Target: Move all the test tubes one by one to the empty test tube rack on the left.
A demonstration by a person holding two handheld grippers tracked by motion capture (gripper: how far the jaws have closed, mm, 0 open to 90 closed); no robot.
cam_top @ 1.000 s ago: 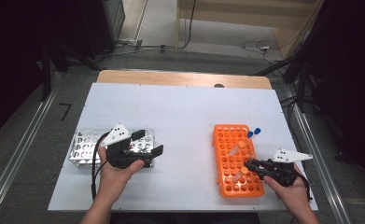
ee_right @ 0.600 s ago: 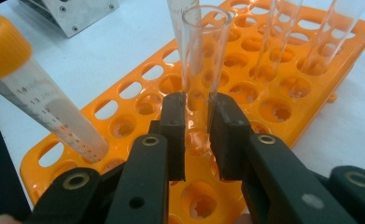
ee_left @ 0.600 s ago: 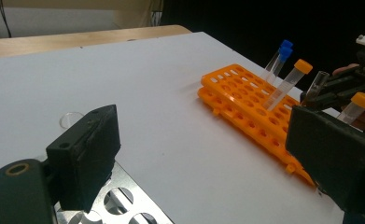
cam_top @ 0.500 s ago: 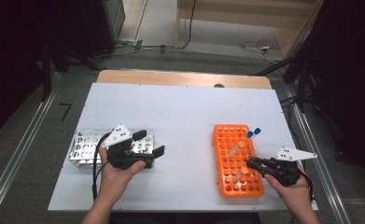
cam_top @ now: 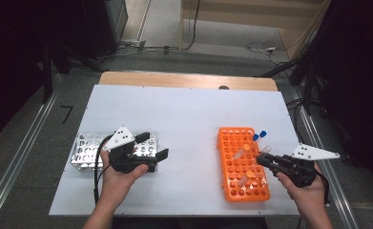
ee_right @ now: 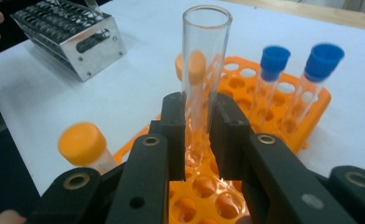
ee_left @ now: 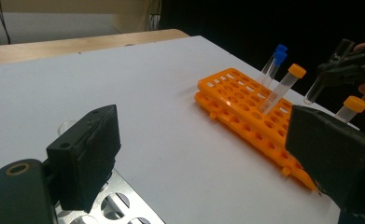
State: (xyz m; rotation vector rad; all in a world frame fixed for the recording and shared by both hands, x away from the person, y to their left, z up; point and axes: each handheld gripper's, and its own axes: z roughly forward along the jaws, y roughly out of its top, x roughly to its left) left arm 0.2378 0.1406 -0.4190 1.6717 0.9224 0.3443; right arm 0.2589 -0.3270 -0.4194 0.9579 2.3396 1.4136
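Observation:
An orange tube rack (cam_top: 229,138) lies on the right of the white table. My right gripper (cam_top: 263,160) is shut on a clear uncapped tube (cam_top: 265,150) and holds it upright just above the rack's right side. In the right gripper view the pads pinch the clear tube (ee_right: 203,60) near its lower end, over the rack's holes (ee_right: 245,81). Two blue-capped tubes (cam_top: 259,135) and two orange-capped tubes (cam_top: 243,150) stand in the rack. My left gripper (cam_top: 154,145) stands open at the right end of a metal rack (cam_top: 86,152), with nothing between its jaws.
The white board (cam_top: 189,109) has bare room between the two racks and behind them. A wooden strip (cam_top: 184,80) runs along its far edge. In the left gripper view the orange rack (ee_left: 236,100) sits far ahead across open table.
My right gripper has risen with the clear tube, lifting it up out of the orange rack. The left hand and its gripper have stayed where they were.

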